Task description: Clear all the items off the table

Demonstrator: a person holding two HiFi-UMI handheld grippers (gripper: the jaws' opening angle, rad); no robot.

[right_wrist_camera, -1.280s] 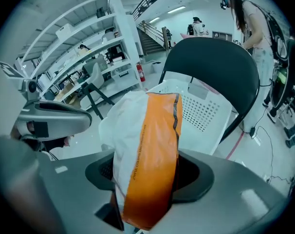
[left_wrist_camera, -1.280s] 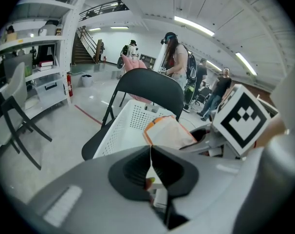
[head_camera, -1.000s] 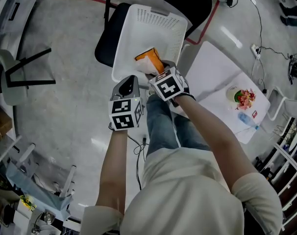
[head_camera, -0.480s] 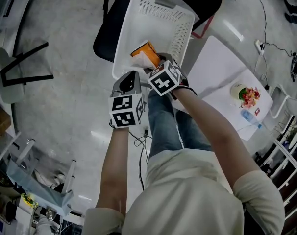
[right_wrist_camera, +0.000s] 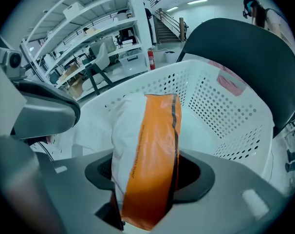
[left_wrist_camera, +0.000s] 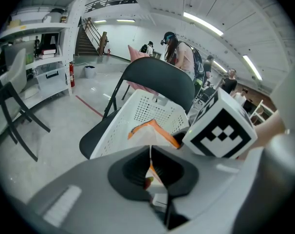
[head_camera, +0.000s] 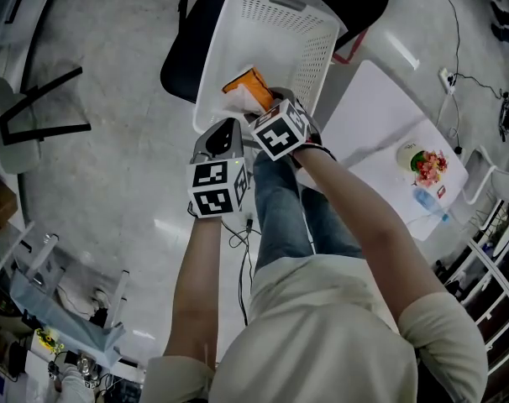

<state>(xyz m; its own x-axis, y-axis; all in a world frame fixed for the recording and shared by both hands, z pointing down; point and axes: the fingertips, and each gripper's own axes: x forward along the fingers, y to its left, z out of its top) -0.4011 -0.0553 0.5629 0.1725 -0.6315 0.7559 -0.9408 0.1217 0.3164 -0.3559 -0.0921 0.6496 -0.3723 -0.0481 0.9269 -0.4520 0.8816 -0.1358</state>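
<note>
The right gripper (head_camera: 259,104) pinched the snack bag (head_camera: 248,89) mid-body, low inside the basket (head_camera: 238,23) on the chair (head_camera: 177,65). The left gripper (head_camera: 229,129) had its jaws nearly together, seemingly nipping the bag's thin edge. If only 1 grip let go, the bag would likely swing and snag the near rim, or nudge the basket off its seat. Against 1 second before, both grippers sat slightly deeper in the basket, with the grip unchanged.
</note>
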